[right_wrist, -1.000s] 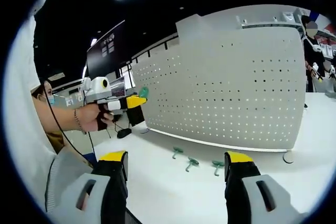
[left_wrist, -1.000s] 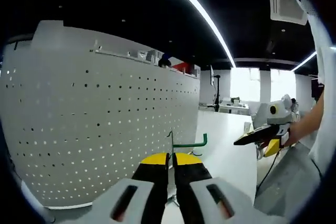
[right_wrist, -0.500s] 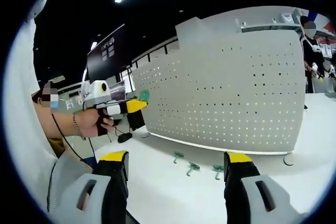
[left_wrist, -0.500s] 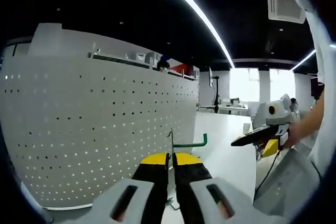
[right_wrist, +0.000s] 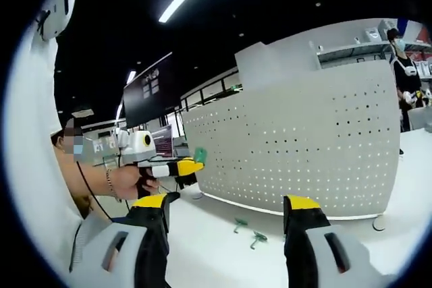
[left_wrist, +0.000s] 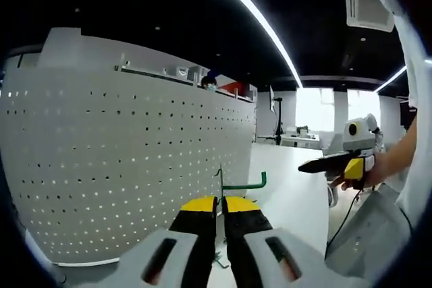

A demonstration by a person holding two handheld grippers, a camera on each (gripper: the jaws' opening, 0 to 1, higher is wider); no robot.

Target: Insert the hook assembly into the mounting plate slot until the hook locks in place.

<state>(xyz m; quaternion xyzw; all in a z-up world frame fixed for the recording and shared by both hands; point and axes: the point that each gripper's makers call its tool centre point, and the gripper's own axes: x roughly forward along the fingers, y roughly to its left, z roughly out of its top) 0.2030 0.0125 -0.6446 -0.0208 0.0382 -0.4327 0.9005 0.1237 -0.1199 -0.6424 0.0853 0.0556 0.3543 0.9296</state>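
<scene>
My left gripper (left_wrist: 220, 202) is shut on a green hook (left_wrist: 246, 185), whose metal end rises between the yellow-tipped jaws. The white perforated mounting plate (left_wrist: 121, 160) stands upright just ahead and to the left of it. In the right gripper view the plate (right_wrist: 310, 146) spans the middle and right, and the left gripper (right_wrist: 181, 166) comes in from the left, a hand holding it, with the green hook (right_wrist: 200, 155) at its tip close to the plate's left edge. My right gripper (right_wrist: 229, 210) is open with nothing between its jaws, and in the left gripper view the right gripper (left_wrist: 334, 165) hangs at the right.
Two spare green hooks (right_wrist: 240, 222) (right_wrist: 258, 237) lie on the white table (right_wrist: 216, 247) in front of the plate. A person (right_wrist: 407, 72) stands behind the plate at the far right. A monitor (right_wrist: 152, 89) hangs in the back left.
The right gripper view has tilted upward, so the plate and table hooks sit lower. In the left gripper view the right gripper has risen slightly. The left gripper still holds the hook.
</scene>
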